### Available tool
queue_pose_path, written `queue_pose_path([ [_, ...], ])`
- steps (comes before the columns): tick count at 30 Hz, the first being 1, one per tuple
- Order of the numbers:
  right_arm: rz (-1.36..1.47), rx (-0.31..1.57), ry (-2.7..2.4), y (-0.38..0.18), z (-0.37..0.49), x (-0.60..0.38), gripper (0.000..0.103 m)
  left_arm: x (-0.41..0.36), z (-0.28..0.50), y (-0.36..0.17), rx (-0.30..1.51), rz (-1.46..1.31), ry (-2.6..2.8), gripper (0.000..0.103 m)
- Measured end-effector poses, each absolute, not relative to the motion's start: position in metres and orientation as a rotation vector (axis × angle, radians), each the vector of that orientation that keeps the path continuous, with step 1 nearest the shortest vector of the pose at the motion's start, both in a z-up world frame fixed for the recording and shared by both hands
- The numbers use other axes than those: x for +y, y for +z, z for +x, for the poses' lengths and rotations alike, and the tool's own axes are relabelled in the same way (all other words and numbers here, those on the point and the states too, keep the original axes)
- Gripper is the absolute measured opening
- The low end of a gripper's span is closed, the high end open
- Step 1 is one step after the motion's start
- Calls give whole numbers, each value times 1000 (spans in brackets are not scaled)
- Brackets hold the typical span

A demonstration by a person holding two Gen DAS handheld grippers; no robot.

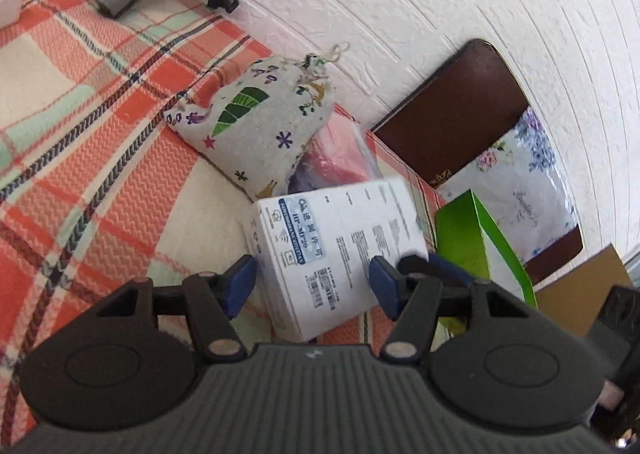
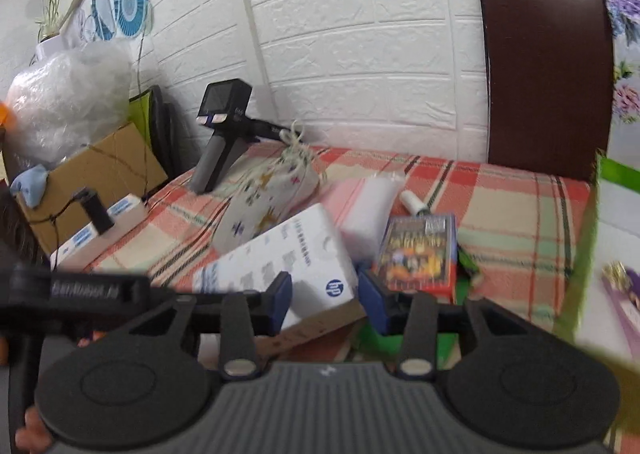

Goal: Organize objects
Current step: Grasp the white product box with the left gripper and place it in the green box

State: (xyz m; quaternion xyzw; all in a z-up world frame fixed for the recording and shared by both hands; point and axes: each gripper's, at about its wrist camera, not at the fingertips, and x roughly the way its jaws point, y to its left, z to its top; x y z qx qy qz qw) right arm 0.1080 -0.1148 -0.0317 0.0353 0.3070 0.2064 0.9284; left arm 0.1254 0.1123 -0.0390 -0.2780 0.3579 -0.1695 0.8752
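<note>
A white HP box (image 1: 332, 250) lies tilted on the plaid tablecloth (image 1: 80, 134). My left gripper (image 1: 312, 284) is open, its blue pads on either side of the box's near end, not clearly pressing it. In the right wrist view the same box (image 2: 280, 266) sits between the blue pads of my right gripper (image 2: 326, 298), which is open. A printed cloth pouch (image 1: 256, 122) lies behind the box; it also shows in the right wrist view (image 2: 268, 194). A colourful card box (image 2: 418, 252) lies to the right.
A green paper bag (image 1: 480, 250) stands at the table's right edge. A brown chair back (image 2: 548, 78) stands against the white brick wall. A black handheld device (image 2: 224, 134), a power strip (image 2: 100, 230), a cardboard box (image 2: 96, 170) and a pink packet (image 1: 340, 154) are on or beside the table.
</note>
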Motion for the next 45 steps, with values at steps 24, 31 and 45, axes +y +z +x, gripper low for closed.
queue_pose_path([
  [24,310,319,-92,2,-15,-325,41,-151,118,32,660,-147,-813,64],
  [31,348,253,-274,-9,-22,-376,48,-193,115,28,646,-45,-802,65],
  [45,217,308,95,-4,-7,-255,48,-22,96,-5,727,-115,-492,65],
])
